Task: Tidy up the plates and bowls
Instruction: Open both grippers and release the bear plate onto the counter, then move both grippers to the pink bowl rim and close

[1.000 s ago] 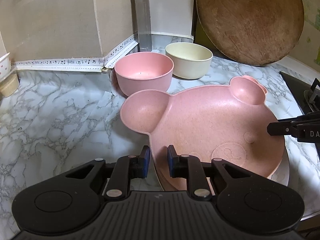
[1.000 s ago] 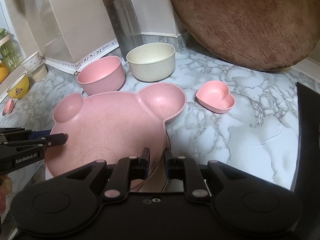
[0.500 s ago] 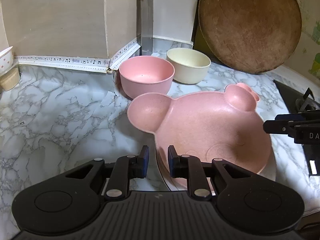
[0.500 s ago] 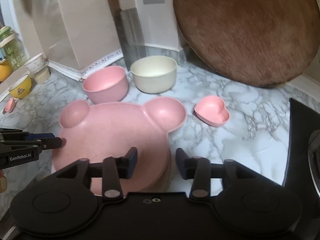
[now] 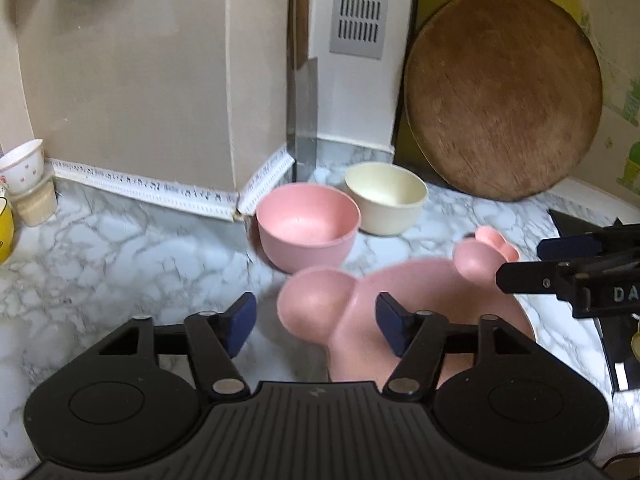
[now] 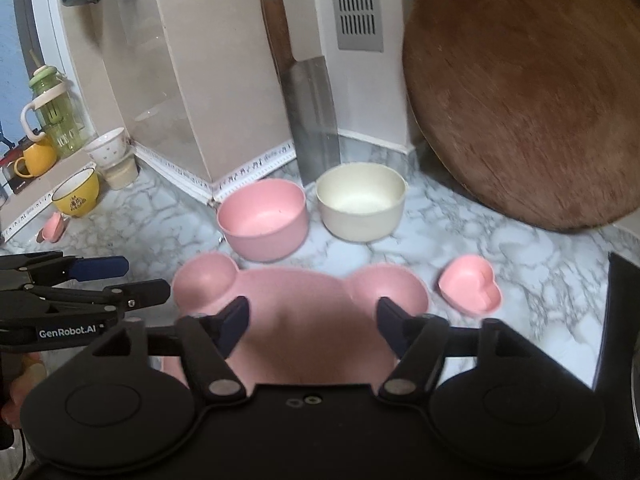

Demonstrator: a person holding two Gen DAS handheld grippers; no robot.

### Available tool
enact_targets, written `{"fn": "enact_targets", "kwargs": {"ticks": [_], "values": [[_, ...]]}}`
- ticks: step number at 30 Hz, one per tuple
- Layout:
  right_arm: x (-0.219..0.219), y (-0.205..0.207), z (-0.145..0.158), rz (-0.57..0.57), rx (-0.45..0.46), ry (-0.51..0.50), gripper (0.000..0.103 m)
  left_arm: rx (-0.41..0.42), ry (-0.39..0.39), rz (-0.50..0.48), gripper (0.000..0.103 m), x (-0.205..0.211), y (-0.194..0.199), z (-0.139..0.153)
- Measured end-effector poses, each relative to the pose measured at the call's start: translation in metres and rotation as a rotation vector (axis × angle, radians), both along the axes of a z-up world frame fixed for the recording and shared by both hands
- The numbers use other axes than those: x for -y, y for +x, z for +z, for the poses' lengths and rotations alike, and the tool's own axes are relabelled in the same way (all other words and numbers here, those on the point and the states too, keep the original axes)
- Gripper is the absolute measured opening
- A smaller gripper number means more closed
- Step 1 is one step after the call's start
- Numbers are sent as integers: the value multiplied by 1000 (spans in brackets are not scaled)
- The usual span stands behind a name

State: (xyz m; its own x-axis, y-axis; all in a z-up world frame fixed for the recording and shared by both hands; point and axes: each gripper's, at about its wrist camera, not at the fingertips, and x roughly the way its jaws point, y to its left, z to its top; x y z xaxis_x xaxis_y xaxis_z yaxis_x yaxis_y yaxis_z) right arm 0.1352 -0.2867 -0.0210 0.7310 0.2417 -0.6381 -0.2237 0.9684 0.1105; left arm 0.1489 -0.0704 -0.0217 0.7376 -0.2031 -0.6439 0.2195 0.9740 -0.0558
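Observation:
A pink bear-shaped plate (image 5: 420,312) (image 6: 312,304) lies on the marble counter on top of a paler plate (image 5: 560,344). My left gripper (image 5: 316,324) (image 6: 142,280) hovers over its left ear. Its jaws are opening and the pads touch nothing. My right gripper (image 6: 312,320) (image 5: 520,264) hangs above the plate's near side, jaws also opening, with the plate below them and not pressed. Behind the plate stand a pink bowl (image 5: 308,228) (image 6: 262,220) and a cream bowl (image 5: 384,196) (image 6: 360,204). A small pink heart dish (image 6: 472,290) (image 5: 496,240) sits to the right.
A round wooden board (image 6: 528,100) and a cleaver (image 6: 312,120) lean on the back wall. Cups and a yellow mug (image 6: 76,196) stand at the far left, with a green bottle (image 6: 56,116) behind them. A black hob edge (image 6: 616,312) borders the right.
Both grippers were nearly shut at the plate's near rim; now their jaws have spread wide. Both have risen and drawn back. The plate stays on the counter.

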Motion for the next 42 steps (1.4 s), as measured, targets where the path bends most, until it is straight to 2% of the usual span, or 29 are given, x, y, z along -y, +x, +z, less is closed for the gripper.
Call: {"fn": "enact_targets", "kwargs": {"ticks": [2,7,15,21,27,31,33,38,40,42], "values": [[-3,6,5,2,9,2,84,21,-1,13,78,-2,6,5],[-10,29,13,-8,17,5,102,37,13,39,79,-5,29,9],[-21,77,14,-35,-24,23,102,-4,3,109,79,-17,77,1],[-30,117,1,-79,-89,9,101,-40,5,142,79,-20,108,-14],[-38,146,-18,-113,-159,16,93,-102,24,157,79,-18,131,-31],[-42,161,-31,-133,-215,28,79,-138,24,153,79,-16,141,-40],[-44,166,-37,-133,-236,32,77,-154,25,146,79,-13,146,-45],[-49,175,-46,-127,-258,41,61,-171,32,127,78,-10,154,-52],[-52,178,-49,-119,-267,40,51,-172,37,122,78,-8,156,-54],[-55,180,-51,-109,-269,38,43,-176,39,111,68,-7,157,-56]]}}
